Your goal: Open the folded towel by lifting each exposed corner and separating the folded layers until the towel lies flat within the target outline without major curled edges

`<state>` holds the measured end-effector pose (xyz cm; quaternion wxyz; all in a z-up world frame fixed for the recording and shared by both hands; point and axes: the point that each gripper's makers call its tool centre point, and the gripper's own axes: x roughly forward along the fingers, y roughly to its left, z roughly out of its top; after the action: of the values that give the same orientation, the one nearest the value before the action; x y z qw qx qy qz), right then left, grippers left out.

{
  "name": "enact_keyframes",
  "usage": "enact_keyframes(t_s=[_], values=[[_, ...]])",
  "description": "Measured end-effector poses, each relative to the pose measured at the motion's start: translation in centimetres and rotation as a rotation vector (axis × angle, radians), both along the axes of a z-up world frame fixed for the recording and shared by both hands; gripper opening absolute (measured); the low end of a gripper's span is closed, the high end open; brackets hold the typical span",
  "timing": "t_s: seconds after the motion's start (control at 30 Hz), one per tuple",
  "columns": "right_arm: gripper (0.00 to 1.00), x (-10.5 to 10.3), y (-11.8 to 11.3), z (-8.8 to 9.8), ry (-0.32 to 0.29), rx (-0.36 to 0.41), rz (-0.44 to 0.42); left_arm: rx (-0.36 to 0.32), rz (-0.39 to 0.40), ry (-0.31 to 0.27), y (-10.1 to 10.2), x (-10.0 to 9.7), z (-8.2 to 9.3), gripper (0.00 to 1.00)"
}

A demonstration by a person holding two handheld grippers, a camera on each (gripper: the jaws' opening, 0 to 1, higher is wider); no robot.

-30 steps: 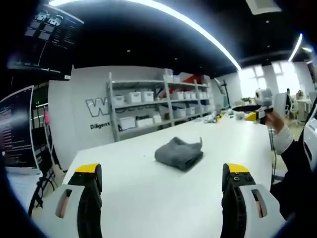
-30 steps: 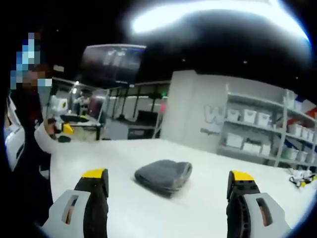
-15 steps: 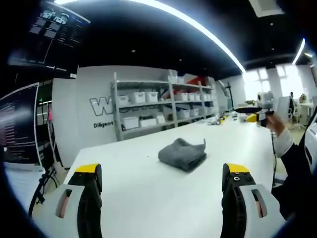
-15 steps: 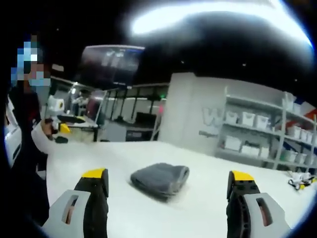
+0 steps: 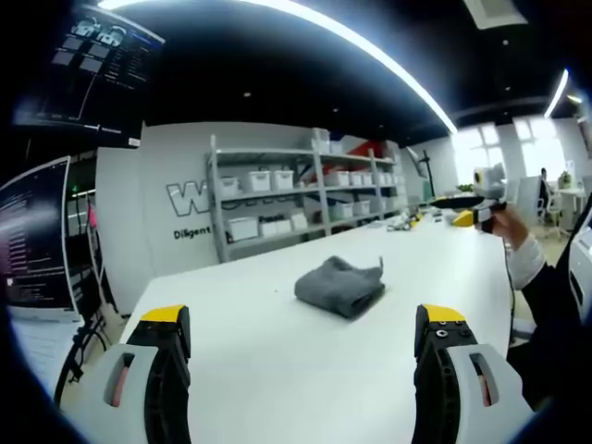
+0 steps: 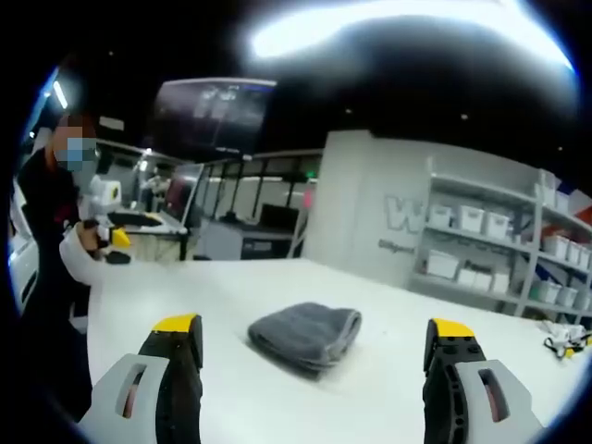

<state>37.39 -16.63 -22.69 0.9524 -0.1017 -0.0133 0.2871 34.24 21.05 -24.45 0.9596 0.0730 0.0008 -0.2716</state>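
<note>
A long white table point(image 5: 277, 361) carries a folded grey towel point(image 5: 339, 286) near its middle, with small clutter point(image 6: 564, 338) well beyond the towel at the far end.

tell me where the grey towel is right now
The folded grey towel lies on the white table, ahead between both open tools, shelving behind it.

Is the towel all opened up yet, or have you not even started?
Not started yet. Done: nothing, the grey towel sits folded in a bundle on the white table, one corner poking up. In hand: nothing, the left gripper and right gripper are both open and apart from the towel. Left: grab the corners, peel the layers apart and spread it flat.
</note>
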Motion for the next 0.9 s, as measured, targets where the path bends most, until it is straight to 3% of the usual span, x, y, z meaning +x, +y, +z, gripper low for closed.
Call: enact_keyframes(t_s=[0.43, 0.9], values=[[0.98, 2.1, -0.2, -0.1, -0.003, 0.03, 0.012, 0.014, -0.004, -0.005, -0.1, 0.0, 0.0, 1.0], [0.98, 5.3, 0.3, -2.5, 0.052, 0.034, 0.013, 0.027, -0.015, 0.008, -0.5, 0.5, -0.6, 1.0]])
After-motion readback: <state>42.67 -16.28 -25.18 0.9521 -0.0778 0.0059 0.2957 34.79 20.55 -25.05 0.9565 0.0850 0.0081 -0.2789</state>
